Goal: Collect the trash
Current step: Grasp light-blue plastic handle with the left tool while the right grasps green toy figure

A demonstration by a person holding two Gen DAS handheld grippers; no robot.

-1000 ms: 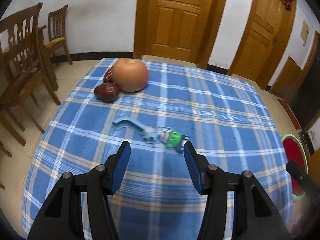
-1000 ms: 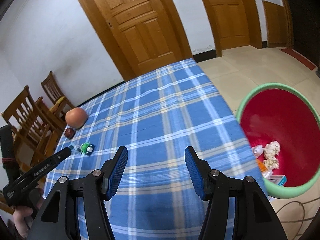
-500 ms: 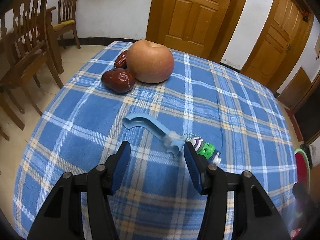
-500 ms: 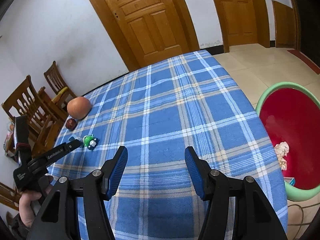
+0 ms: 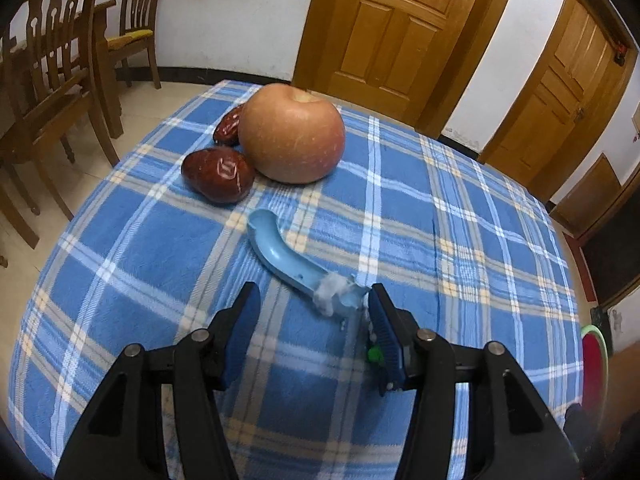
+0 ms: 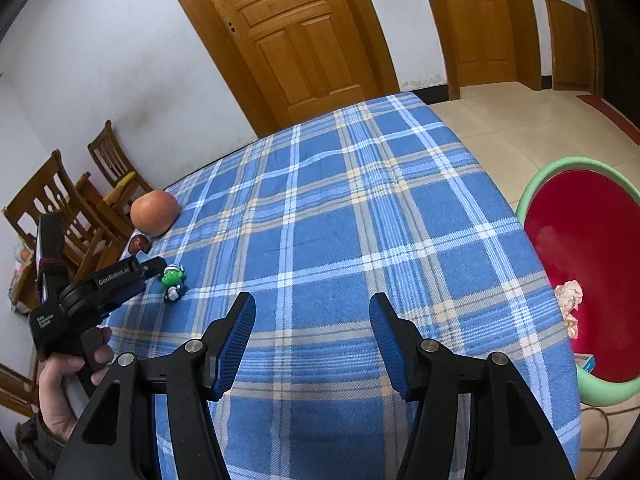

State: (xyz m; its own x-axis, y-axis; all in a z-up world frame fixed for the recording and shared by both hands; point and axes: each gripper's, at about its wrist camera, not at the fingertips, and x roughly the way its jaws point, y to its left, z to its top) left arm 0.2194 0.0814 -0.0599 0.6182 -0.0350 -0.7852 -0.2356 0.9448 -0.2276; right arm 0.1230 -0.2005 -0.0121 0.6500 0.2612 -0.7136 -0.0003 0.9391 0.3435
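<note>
A curved light-blue plastic piece (image 5: 285,257) with a white fluff wad (image 5: 329,295) at its near end lies on the blue plaid tablecloth (image 5: 440,248). My left gripper (image 5: 314,320) is open, and the piece's near end lies between its fingertips. A small green toy (image 5: 375,354) is mostly hidden behind the right finger; it shows clearly in the right wrist view (image 6: 173,280). My right gripper (image 6: 312,332) is open and empty above the cloth. The red bin with a green rim (image 6: 592,300) stands on the floor at the right, with crumpled paper (image 6: 569,304) inside.
An apple (image 5: 292,138) and two red dates (image 5: 218,175) lie at the table's far left. Wooden chairs (image 5: 52,92) stand left of the table. Two wooden doors (image 5: 384,28) are behind. My left gripper and hand show in the right wrist view (image 6: 96,292).
My left gripper has moved forward and down over the blue piece, so its near end now sits between the fingers and the green toy is behind the right finger. My right gripper has swung left.
</note>
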